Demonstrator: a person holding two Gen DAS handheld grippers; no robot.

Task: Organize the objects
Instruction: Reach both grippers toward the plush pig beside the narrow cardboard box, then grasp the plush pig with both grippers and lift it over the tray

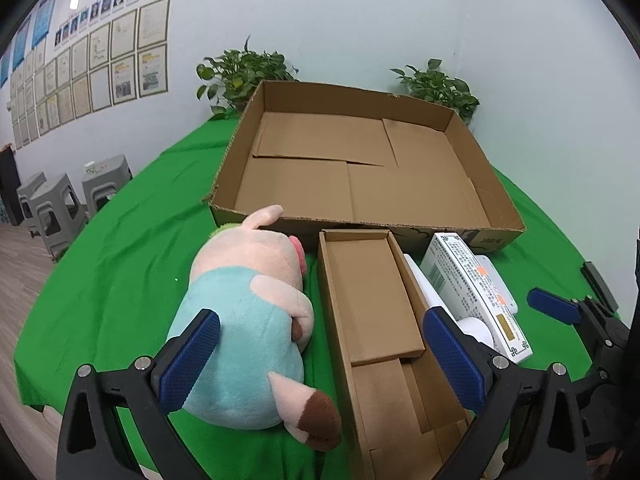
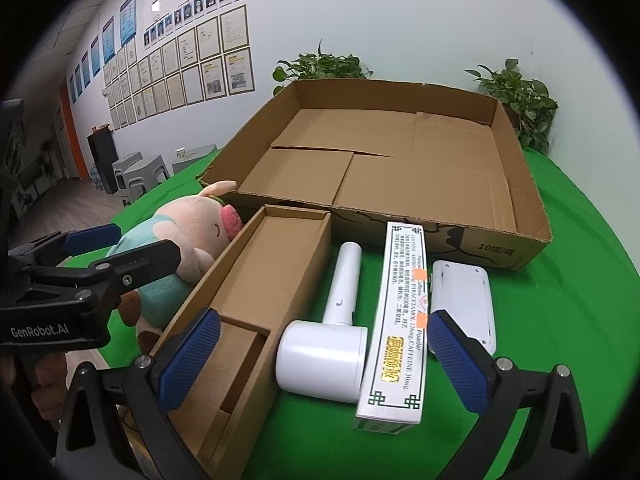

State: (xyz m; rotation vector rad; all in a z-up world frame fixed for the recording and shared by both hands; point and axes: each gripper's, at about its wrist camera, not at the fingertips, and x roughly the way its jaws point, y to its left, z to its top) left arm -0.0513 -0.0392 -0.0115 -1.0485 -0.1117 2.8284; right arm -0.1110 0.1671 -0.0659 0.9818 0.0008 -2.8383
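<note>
Plush pig (image 1: 248, 320) lying on green desk (image 1: 120, 264), narrow box (image 1: 376, 320) at 3 o'clock; left gripper (image 1: 320, 360) and right gripper (image 2: 324, 360) fingers wide, holding nothing.

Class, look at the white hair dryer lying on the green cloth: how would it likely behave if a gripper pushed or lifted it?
The hair dryer has a round barrel, but its handle juts out sideways, so it would probably pivot rather than roll. Its shell looks smooth and glossy, so the pads may slip. Gripped by the handle, the bulkier barrel would likely tip downward.
</note>
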